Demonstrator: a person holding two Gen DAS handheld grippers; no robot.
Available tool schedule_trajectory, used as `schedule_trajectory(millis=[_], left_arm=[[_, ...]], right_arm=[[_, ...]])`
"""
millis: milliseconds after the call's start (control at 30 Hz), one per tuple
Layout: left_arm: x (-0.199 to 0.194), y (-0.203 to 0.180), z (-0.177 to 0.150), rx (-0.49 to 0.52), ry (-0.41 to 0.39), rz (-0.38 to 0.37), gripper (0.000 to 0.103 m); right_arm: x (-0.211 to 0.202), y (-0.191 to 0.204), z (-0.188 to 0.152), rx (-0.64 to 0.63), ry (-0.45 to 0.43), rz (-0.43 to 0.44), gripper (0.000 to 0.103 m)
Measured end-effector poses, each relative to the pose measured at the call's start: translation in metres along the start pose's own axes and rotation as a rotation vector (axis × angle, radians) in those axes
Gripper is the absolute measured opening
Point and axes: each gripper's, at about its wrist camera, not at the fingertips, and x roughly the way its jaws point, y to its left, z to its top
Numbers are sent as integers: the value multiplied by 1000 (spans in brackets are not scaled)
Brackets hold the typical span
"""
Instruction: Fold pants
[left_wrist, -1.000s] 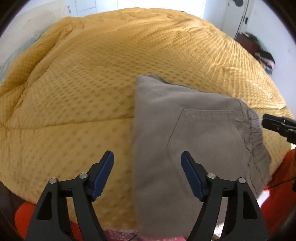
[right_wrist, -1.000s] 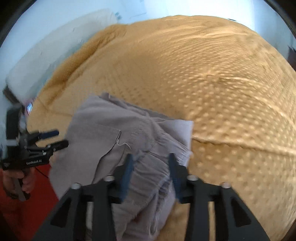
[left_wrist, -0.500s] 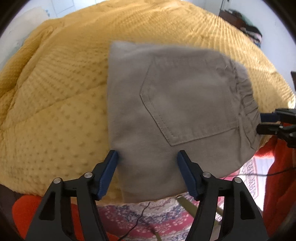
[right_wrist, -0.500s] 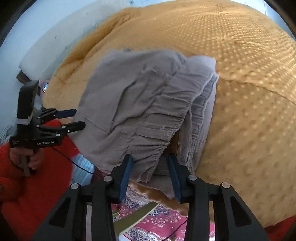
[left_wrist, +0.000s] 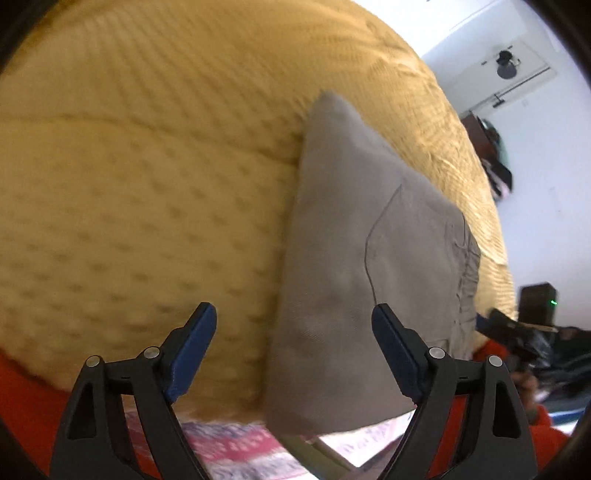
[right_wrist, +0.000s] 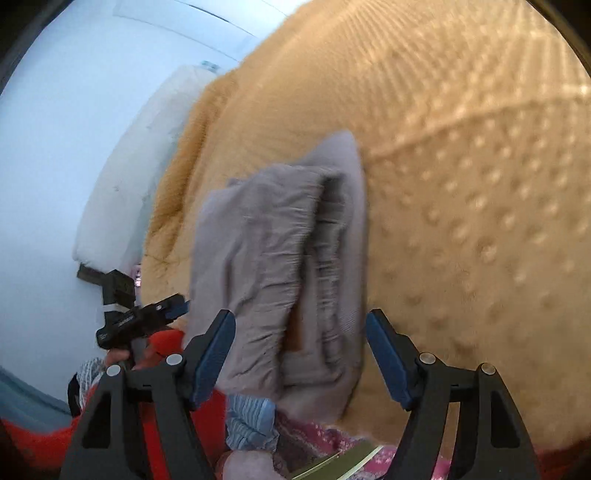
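Left wrist view: my left gripper (left_wrist: 293, 350) and right gripper (right_wrist: 300, 356) jaws have just been opening; nothing is clamped, so the folded pants (left_wrist: 369, 266) rest on the bed (left_wrist: 147, 184).

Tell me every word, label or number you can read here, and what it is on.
No text can be read.
White marking on the black left gripper, seen from the right wrist: too blurred.
Folded grey fabric pants, yellow dotted bedspread: no label shows.
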Motion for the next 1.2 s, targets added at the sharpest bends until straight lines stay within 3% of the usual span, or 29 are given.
schedule_trajectory(millis=[100, 133, 167, 200, 233, 300, 400, 433, 500, 633, 767, 867, 900, 967, 1000, 1033, 1100, 1133, 1200], left_arm=[[20, -12, 2, 17, 35, -6, 91], [20, -18, 0, 30, 29, -3, 87], [21, -26, -1, 53, 22, 4, 77], [24, -35, 0, 77, 25, -2, 61], [23, -45, -3, 111, 12, 36, 51], [17, -62, -9, 181, -16, 71, 36], [6, -92, -19, 291, -72, 181, 24], [4, -99, -19, 309, -86, 198, 22], [-9, -109, -17, 324, -125, 195, 21], [-45, -117, 9, 332, -226, 152, 20], [-76, -129, 61, 376, -343, 147, 20], [-77, -145, 111, 400, -419, 162, 22], [-70, -149, 131, 407, -434, 178, 29], [-54, -144, 152, 409, -449, 262, 54], [-44, -138, 159, 391, -464, 362, 77], [-34, -130, 161, 368, -484, 480, 86], [-20, -113, 147, 361, -481, 608, 86], [-14, -106, 135, 373, -465, 613, 89], [-1, -93, 103, 389, -435, 633, 93]], right_arm=[[25, -6, 4, 19, 66, 31, 73], [31, -4, 3, 13, 81, 48, 73], [36, 1, 4, -17, 90, 33, 65], [38, 7, 4, -56, 97, -5, 56], [39, 13, 1, -98, 101, -40, 49], [36, 27, -2, -168, 79, -98, 41], [37, 83, -19, -430, 36, -296, 33], [39, 103, -26, -518, 24, -350, 32], [36, 122, -34, -596, 0, -372, 30], [21, 140, -16, -591, -66, -314, 29], [4, 156, 27, -595, -156, -254, 29], [4, 173, 80, -611, -233, -260, 29], [5, 172, 98, -595, -252, -259, 30], [13, 153, 140, -511, -225, -267, 44], [19, 141, 154, -475, -196, -311, 50], [22, 125, 161, -446, -189, -408, 54], [16, 98, 161, -399, -195, -512, 54], [11, 85, 156, -370, -199, -513, 56], [-2, 56, 132, -309, -210, -535, 74]])
